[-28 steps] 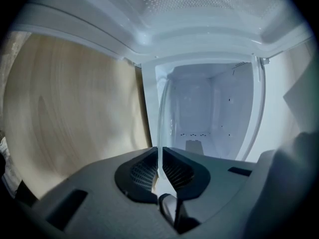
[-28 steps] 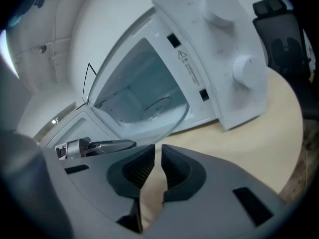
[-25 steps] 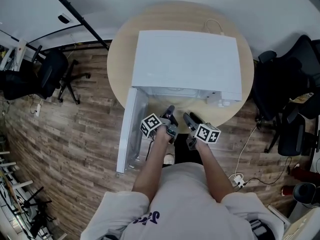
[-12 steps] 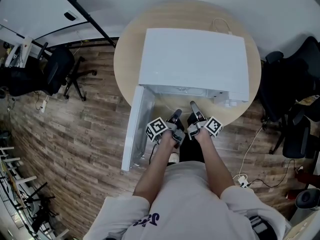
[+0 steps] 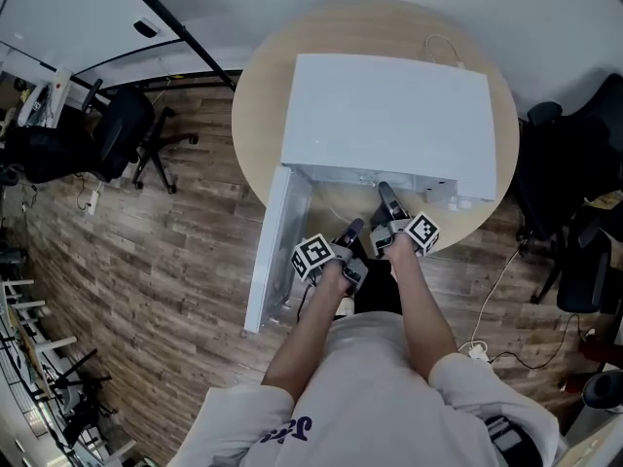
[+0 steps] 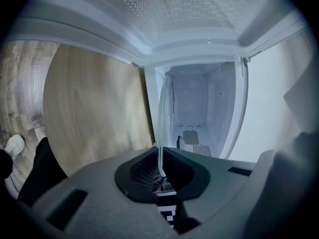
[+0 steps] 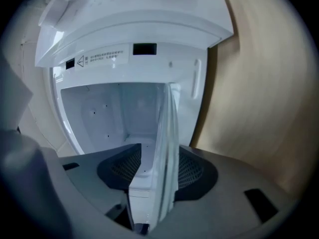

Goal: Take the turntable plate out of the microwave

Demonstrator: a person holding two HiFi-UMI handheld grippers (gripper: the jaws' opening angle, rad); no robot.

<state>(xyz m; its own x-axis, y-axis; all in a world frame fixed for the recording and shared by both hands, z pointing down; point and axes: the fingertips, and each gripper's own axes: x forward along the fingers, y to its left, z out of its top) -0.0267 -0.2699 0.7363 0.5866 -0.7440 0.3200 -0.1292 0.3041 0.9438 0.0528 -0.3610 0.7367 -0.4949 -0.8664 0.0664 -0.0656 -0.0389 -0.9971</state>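
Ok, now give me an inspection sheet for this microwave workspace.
Surface: round wooden table.
Job's things: white microwave, door open; glass turntable plate at its opening.
Clutter: nothing seen.
Grippers: left gripper jaws shut on the plate; right gripper jaws closing, plate between them.
Cables: white cable on the table behind the microwave; cords on the floor.
Surroundings: wood floor, office chairs.

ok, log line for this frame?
left gripper: shut on turntable plate rim | right gripper: closing, plate between jaws | microwave: door open
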